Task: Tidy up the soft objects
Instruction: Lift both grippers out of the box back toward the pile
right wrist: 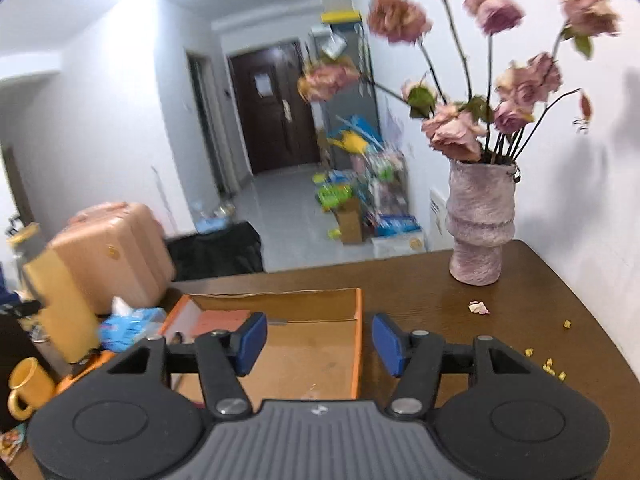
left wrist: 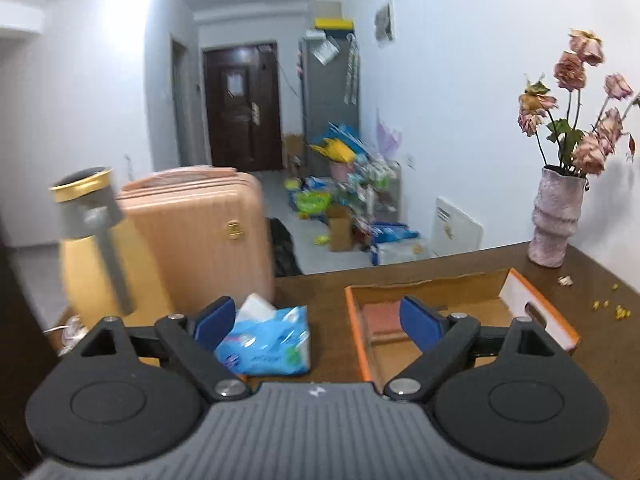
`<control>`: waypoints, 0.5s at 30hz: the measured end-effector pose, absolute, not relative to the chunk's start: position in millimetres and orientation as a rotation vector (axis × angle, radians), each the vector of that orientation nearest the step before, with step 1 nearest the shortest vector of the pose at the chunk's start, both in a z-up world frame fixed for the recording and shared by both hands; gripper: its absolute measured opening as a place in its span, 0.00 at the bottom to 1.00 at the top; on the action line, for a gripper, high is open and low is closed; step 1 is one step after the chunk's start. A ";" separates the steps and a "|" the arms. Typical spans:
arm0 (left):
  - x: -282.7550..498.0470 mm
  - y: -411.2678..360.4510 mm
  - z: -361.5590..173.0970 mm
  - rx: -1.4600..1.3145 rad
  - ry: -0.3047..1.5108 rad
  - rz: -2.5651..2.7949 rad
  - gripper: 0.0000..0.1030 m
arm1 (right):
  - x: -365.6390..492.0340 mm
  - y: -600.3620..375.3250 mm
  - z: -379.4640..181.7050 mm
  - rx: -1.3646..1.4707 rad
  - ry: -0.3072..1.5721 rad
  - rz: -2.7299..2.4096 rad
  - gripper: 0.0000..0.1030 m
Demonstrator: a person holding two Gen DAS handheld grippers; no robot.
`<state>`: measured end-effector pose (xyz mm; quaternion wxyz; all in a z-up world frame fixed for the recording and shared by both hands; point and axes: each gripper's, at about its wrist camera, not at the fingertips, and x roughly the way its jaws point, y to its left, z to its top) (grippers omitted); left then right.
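Note:
A blue tissue pack (left wrist: 267,340) with a white tissue sticking out lies on the brown table (left wrist: 316,292), left of an orange-rimmed cardboard box (left wrist: 532,312). My left gripper (left wrist: 316,322) hovers above both, open, nothing between its blue pads (left wrist: 214,322). In the right wrist view the same box (right wrist: 312,320) lies below my right gripper (right wrist: 318,344), which is open and holds nothing. A flat reddish-brown item (right wrist: 222,322) rests in the box's left part. The tissue pack (right wrist: 132,326) shows at the left there.
A pink vase of dried roses (right wrist: 478,224) stands at the table's far right corner, with petals and yellow crumbs (right wrist: 554,368) scattered near it. A gold and grey kettle (left wrist: 94,240) and a yellow mug (right wrist: 26,388) stand at the left. A pink suitcase (left wrist: 200,232) stands beyond the table.

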<state>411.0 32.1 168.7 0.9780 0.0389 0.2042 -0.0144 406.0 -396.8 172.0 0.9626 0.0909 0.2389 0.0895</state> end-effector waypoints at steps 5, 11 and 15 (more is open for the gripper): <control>304.9 29.4 133.0 0.089 0.309 -0.055 0.91 | 308.5 -396.8 141.8 0.172 0.414 0.256 0.64; 189.6 26.9 101.2 0.108 0.229 -0.130 0.97 | 197.5 -380.5 103.9 0.126 0.344 0.302 0.77; 138.8 28.5 88.7 0.067 0.192 -0.126 0.98 | 141.5 -368.5 72.6 0.132 0.326 0.277 0.81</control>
